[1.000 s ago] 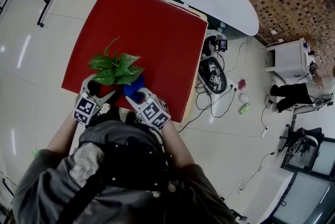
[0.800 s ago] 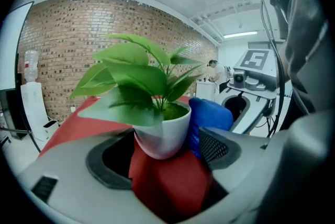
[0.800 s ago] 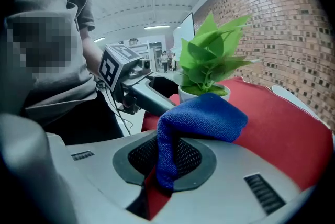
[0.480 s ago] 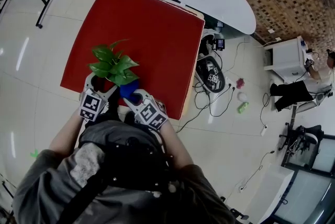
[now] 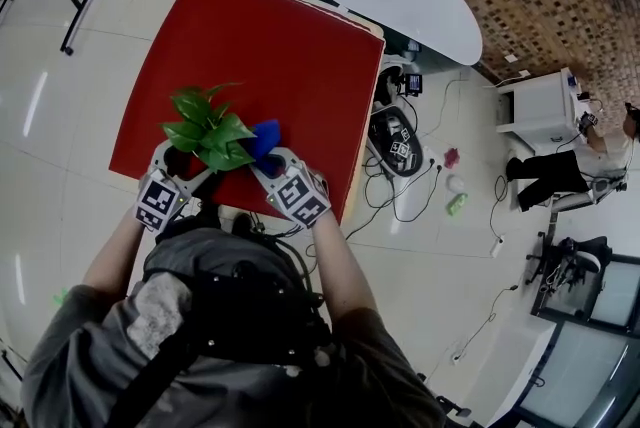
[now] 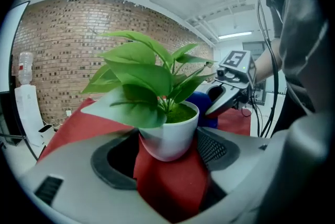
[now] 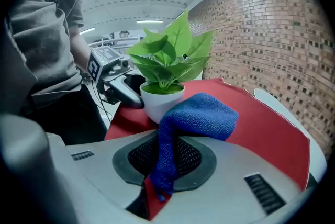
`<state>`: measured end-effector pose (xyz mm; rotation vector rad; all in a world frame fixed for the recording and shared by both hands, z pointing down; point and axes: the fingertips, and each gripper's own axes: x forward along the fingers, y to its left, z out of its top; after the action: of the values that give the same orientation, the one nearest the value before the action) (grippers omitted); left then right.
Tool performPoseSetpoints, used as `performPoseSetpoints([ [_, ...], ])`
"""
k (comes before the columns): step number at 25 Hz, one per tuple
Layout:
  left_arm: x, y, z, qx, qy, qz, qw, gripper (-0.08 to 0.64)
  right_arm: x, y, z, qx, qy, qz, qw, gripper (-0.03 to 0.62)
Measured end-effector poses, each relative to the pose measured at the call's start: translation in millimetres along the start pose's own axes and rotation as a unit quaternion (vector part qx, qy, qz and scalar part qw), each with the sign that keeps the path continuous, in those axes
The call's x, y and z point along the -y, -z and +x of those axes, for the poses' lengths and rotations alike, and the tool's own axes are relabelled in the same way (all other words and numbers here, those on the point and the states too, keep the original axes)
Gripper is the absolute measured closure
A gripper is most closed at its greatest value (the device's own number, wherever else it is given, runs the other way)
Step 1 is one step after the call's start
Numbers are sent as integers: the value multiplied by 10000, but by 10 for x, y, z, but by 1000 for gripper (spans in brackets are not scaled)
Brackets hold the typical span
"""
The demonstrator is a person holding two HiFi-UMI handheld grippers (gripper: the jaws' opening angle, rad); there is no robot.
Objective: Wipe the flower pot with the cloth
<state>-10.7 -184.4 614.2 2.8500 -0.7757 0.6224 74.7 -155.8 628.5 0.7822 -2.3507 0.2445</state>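
Left gripper (image 5: pixel 186 168) clamped around white flower pot (image 6: pixel 170 136), near front edge of red surface (image 5: pixel 280 46), toward left corner. Right gripper (image 5: pixel 268 166) pinching blue cloth (image 7: pixel 201 115), bunched end at pot's side.

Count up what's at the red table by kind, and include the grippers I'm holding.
Flower pot: 1
Blue cloth: 1
Grippers: 2, the left gripper closed on the pot and the right gripper closed on the cloth
Total: 4
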Motion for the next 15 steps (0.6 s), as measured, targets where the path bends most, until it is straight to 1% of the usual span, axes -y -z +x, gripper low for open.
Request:
performPoseSetpoints([
  [4, -29, 57, 25, 36, 183, -25, 9998, 176, 189, -53, 224, -148, -31, -223, 9996, 515],
  [9, -122, 59, 18, 8, 375, 238, 9990, 176, 350, -248, 493, -195, -70, -510, 9985, 515],
  [13, -201, 84, 22, 16, 448, 258, 9987, 175, 362, -317, 657, -379, -132, -1022, 9940, 515],
  [15, -231, 86, 29, 22, 468, 232, 9986, 175, 357, -338, 684, -415, -135, -1162, 9923, 515],
])
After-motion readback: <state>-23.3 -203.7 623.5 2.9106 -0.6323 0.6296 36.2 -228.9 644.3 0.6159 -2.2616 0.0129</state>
